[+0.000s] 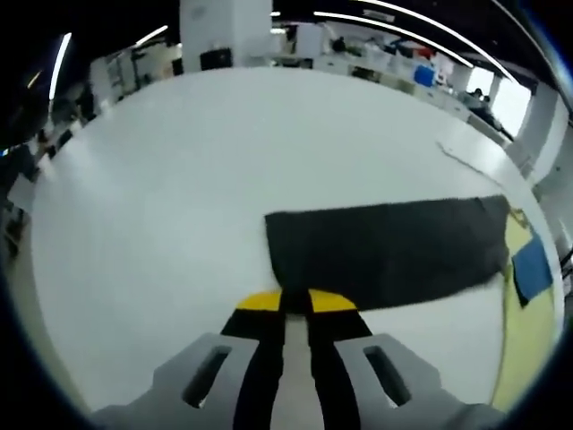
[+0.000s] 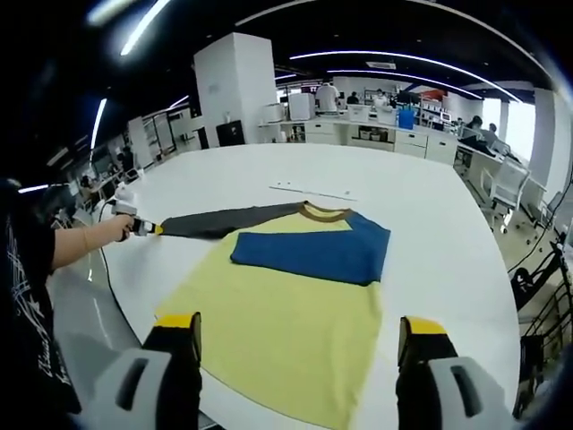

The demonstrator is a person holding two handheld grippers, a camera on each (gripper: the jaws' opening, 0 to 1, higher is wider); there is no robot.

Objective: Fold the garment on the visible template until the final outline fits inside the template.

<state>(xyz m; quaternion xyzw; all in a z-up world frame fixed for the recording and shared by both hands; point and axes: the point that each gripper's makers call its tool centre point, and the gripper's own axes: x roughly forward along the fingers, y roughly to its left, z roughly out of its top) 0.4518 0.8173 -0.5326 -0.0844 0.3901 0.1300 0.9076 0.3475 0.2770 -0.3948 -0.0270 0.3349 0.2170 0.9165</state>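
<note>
The left gripper (image 1: 295,300) pinched the dark sleeve (image 1: 385,251) by its cuff, the right gripper (image 2: 300,336) gaped wide, and the shirt (image 2: 286,322) looked limp and light.

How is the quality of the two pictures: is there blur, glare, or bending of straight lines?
Left gripper view: soft and slightly blurred; the dark sleeve looks smeared, and the table edge curves. Right gripper view: sharper; the shirt is clear, the ceiling lights bow into arcs, with mild glare on the table.

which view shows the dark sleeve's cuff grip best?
Left gripper view: the left gripper is shut on the dark sleeve at its cuff edge, close up. Right gripper view shows the sleeve small and stretched out, grip detail unclear.
</note>
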